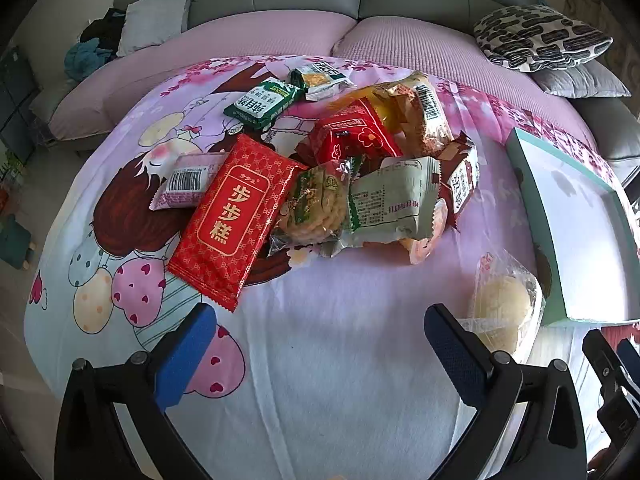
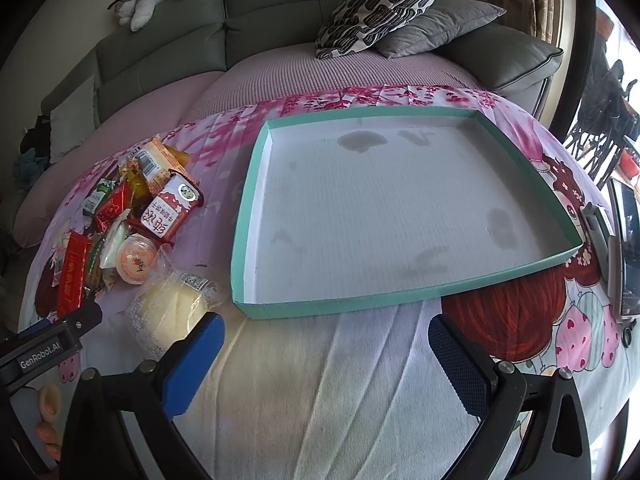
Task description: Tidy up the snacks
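Snack pile [image 1: 320,160] heaped loose on cartoon-print bedsheet [image 1: 320,360], unsorted: long red cake packet [image 1: 234,216] at near-left edge, green biscuit packs [image 1: 262,104] at far side. Clear-wrapped pale bun [image 1: 506,306] set apart from heap, just beside teal-rimmed tray [image 2: 400,304]; probably the easiest first pick. Tray empty, placed right of pile as receiving container. Left claw [image 1: 320,344] spread wide, gripping nothing, aimed at heap. Right claw [image 2: 326,344] likewise spread and empty, held before tray's near rim. No sorting yet done, judged from bare tray.
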### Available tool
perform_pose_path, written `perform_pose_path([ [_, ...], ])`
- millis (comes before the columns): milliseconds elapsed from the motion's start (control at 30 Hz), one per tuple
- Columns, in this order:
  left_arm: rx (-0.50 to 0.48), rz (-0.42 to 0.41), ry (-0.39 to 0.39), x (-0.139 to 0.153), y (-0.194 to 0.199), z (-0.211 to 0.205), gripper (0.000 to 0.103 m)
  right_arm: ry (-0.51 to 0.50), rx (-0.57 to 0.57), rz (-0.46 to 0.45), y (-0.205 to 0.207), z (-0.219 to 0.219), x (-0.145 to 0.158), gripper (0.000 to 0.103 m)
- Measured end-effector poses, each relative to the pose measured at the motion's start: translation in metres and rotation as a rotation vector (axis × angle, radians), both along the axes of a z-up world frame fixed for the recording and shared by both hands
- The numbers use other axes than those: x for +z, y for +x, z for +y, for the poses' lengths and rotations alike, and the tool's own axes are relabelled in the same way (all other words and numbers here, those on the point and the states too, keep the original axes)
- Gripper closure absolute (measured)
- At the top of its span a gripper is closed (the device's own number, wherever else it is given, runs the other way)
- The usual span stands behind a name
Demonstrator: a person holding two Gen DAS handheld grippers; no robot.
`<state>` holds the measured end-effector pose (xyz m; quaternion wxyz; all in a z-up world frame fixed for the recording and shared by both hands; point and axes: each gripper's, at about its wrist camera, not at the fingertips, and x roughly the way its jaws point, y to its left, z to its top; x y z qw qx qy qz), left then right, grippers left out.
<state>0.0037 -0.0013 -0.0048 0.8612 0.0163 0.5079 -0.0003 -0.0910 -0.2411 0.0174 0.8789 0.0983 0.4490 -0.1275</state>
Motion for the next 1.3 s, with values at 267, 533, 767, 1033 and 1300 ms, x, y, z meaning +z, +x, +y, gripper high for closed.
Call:
perform_pose_path([
  [267, 0.05, -0.028, 0.001, 0.004, 0.003, 0.008, 0.0, -0.003, 0.029, -0.005, 0.003, 0.009, 0.0, 0.0],
  [533, 0.184, -0.091, -0.005, 0.013, 0.009, 0.043, 0.0, 0.015, 0.153, -0.037, 0.016, 0.044, 0.004, 0.0],
  [767, 0.218, -0.057, -0.005, 0.016, 0.014, 0.069, 0.0, 0.109, 0.212, 0.001, 0.032, 0.072, -0.009, 0.0],
  [1033, 0.23, -0.041, -0.034, 0.008, 0.02, 0.083, 0.0, 0.212, 0.22, 0.04, 0.046, 0.085, -0.019, 0.0],
  [1300, 0.216, -0.044, -0.046, 0.005, 0.025, 0.088, 0.0, 0.207, 0.211, 0.047, 0.062, 0.095, -0.021, 0.008],
])
